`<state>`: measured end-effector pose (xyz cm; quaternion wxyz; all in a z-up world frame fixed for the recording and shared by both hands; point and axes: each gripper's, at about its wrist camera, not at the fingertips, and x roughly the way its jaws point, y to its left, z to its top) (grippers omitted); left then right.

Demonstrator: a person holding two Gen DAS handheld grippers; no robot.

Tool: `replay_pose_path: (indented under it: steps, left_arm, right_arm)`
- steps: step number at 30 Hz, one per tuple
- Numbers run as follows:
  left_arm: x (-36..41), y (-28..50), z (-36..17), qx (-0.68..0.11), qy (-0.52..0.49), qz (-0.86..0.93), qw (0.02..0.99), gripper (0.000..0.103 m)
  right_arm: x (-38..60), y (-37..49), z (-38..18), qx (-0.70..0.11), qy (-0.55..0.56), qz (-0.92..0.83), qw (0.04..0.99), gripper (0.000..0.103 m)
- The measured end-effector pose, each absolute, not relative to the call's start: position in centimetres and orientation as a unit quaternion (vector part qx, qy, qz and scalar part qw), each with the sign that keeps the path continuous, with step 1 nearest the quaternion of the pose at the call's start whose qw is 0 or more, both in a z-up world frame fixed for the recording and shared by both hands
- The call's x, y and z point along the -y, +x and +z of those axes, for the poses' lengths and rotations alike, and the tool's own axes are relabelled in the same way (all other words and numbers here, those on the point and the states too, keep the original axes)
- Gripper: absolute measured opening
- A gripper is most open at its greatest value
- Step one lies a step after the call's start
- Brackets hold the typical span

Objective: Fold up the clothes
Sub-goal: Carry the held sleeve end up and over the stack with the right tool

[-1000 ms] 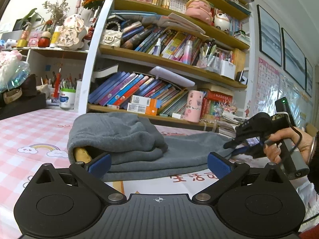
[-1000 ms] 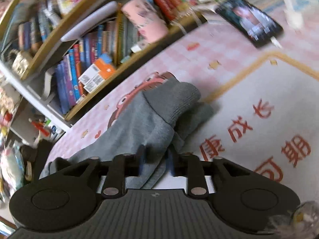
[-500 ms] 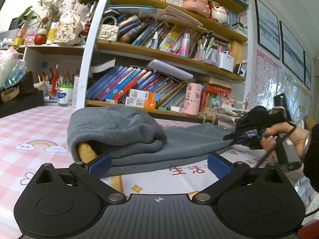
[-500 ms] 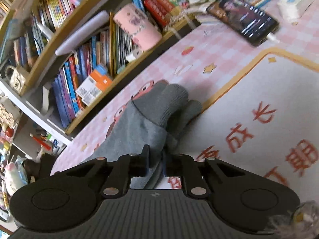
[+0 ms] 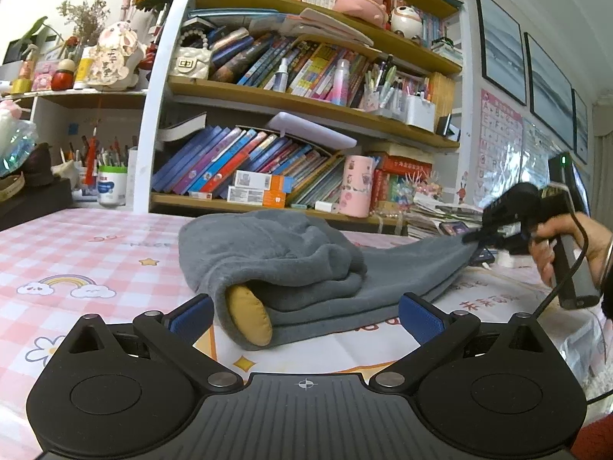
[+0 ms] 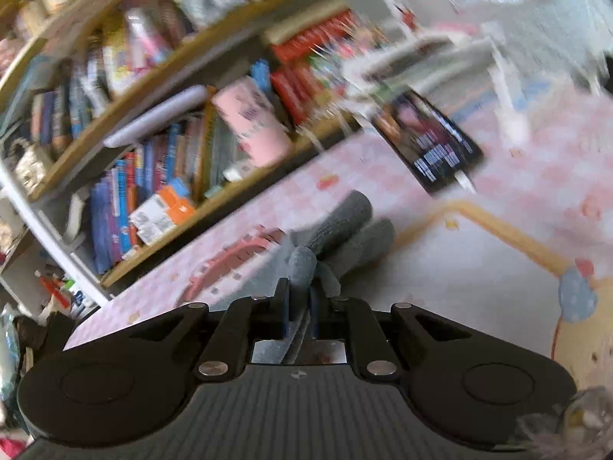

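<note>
Your right-wrist view is motion-blurred; your right gripper point(image 6: 300, 306) has its jaws clenched on soft grey fleece trousers point(image 5: 291, 264). Your left gripper point(image 5: 304, 312) stands released.

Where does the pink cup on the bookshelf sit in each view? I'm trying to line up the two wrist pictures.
Left wrist: the pink cup stands upright on the lowest shelf, right of centre, behind the grey garment.
Right wrist: blurred, tilted, upper middle, above the garment's cuffs.
Shared landmark: the orange-and-white box, lower left of the cup.
</note>
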<state>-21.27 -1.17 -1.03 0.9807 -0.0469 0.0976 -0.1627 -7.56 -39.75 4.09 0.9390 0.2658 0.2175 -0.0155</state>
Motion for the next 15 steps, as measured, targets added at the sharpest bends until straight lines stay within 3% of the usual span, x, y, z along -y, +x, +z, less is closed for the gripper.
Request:
replay_pose_path:
  steps: [9,13,15]
  left_arm:
    - [1.1,-21.3,-0.9,-0.095,-0.047,-0.169,0.98,0.103]
    - [1.2,-21.4,-1.0,-0.096,-0.045,-0.172,0.979,0.103]
    - [1.2,-21.4,-1.0,-0.097,-0.044,-0.173,0.979,0.103]
  right_arm:
    - [28.9,-11.2,11.9,-0.1,0.062,0.117,0.986,0.009]
    - [22.4,-14.0,12.8,-0.027,-0.042,0.256,0.965,0.004]
    - [18.6,-14.5,12.5,-0.039,-0.121,0.318,0.94,0.004]
